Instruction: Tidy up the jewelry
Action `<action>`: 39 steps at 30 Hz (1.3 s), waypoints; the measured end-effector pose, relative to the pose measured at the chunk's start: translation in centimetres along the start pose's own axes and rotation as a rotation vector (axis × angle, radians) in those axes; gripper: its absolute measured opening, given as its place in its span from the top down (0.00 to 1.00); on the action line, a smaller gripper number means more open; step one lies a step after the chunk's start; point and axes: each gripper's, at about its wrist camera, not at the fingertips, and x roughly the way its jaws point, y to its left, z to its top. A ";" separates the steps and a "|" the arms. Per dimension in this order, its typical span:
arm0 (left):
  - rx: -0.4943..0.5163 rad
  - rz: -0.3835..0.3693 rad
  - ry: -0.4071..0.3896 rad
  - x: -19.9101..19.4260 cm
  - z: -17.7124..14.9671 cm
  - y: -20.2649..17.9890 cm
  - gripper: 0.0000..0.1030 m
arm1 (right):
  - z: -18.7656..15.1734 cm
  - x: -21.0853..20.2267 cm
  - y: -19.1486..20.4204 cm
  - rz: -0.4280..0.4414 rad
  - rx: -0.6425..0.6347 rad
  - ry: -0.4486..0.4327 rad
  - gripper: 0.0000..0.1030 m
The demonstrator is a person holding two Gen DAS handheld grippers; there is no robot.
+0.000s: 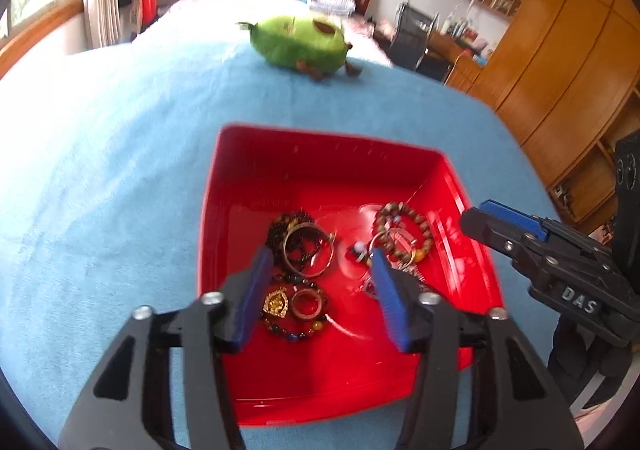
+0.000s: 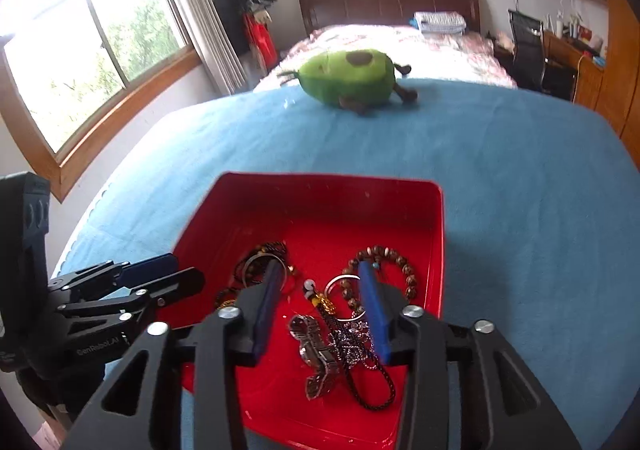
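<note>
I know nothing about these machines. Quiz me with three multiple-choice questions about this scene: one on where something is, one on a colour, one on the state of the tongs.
1. Where does the jewelry lie?
A. Inside the tray
B. On the blanket
C. On the desk

2. What colour is the plush toy beyond the tray?
A. Yellow
B. Green
C. Purple

3. How do the left tongs stand?
A. Shut on a bracelet
B. Shut and empty
C. Open, holding nothing

Answers:
1. A: the bead bracelet, the metal bangle and the black cord all lie within the walls of the red tray.
2. B: the plush toy on the blue blanket is green.
3. C: the left tongs hover over the tray with a wide gap between the blue pads and nothing between them.
</note>
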 end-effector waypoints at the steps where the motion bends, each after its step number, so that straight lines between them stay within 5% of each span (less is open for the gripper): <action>1: 0.008 0.015 -0.023 -0.6 0.0 -0.2 0.37 | 0.1 -0.7 0.2 -0.005 -0.004 -0.017 0.48; 8: 0.050 0.088 -0.154 -5.3 -0.3 -1.0 0.12 | -0.1 -4.1 1.0 -0.097 -0.022 -0.081 0.15; 13: 0.056 0.100 -0.182 -7.0 -0.4 -1.2 0.07 | -0.3 -4.7 0.8 -0.114 -0.020 -0.085 0.04; 39: 0.062 0.209 -0.138 -8.2 -6.6 -0.4 0.06 | -7.4 -6.3 0.3 -0.177 0.019 -0.043 0.04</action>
